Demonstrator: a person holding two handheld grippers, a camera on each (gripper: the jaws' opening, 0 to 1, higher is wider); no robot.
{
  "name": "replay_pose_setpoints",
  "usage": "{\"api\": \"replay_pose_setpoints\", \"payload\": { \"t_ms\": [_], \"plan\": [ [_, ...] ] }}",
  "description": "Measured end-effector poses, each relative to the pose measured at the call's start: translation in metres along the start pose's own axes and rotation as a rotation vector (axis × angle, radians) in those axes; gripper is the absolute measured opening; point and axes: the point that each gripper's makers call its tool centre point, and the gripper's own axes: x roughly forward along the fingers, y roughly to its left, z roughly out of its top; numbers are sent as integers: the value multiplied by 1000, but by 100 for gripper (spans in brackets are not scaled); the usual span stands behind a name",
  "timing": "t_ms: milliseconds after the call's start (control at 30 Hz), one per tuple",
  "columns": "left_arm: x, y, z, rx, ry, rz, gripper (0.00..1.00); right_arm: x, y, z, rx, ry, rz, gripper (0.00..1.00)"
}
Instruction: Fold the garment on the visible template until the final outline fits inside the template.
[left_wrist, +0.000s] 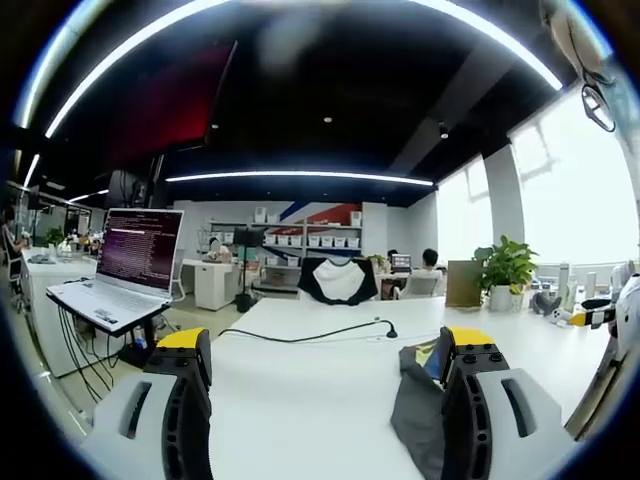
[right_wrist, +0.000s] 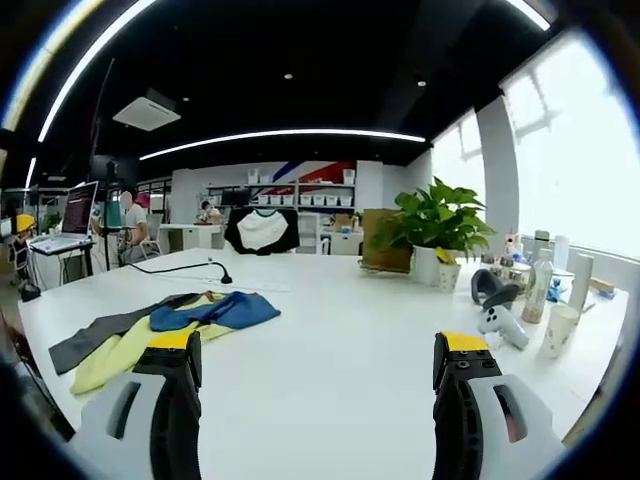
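Note:
A heap of cloth lies on the white table (right_wrist: 340, 300): a blue garment (right_wrist: 215, 311) on top, a yellow one (right_wrist: 115, 362) under it and a dark grey one (right_wrist: 90, 342) at the left. My right gripper (right_wrist: 318, 345) is open above the table, to the right of the heap and apart from it. My left gripper (left_wrist: 325, 350) is also open with only bare table between its jaws. The dark grey garment (left_wrist: 412, 410) lies just inside its right jaw, with a bit of yellow and blue cloth (left_wrist: 432, 356) behind.
A black cable (left_wrist: 300, 335) runs across the table. A laptop (left_wrist: 125, 262) stands on a stand to the left. A potted plant (right_wrist: 435, 228), game controllers (right_wrist: 495, 305), a cup (right_wrist: 558, 330) and a bottle (right_wrist: 540, 285) crowd the right side. A black-and-white shirt (right_wrist: 262, 230) hangs beyond the far edge.

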Motion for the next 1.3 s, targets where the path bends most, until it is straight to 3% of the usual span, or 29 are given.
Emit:
{"api": "replay_pose_setpoints", "payload": {
  "t_ms": [333,600,733,967,1300],
  "plan": [
    [0,-4,-2,3,3,-7,100,0,1,-2,5,3,6,99],
    [3,-15,-13,-5,25,-35,100,1,4,-4,5,8,18,99],
    [3,-27,-31,-16,68,-74,100,-1,7,-5,-62,21,12,99],
    [5,-50,-49,-46,90,-148,100,-3,7,-6,-43,16,12,99],
    [6,-76,-57,-27,56,-238,100,-8,11,-6,-42,8,31,99]
  ]
}}
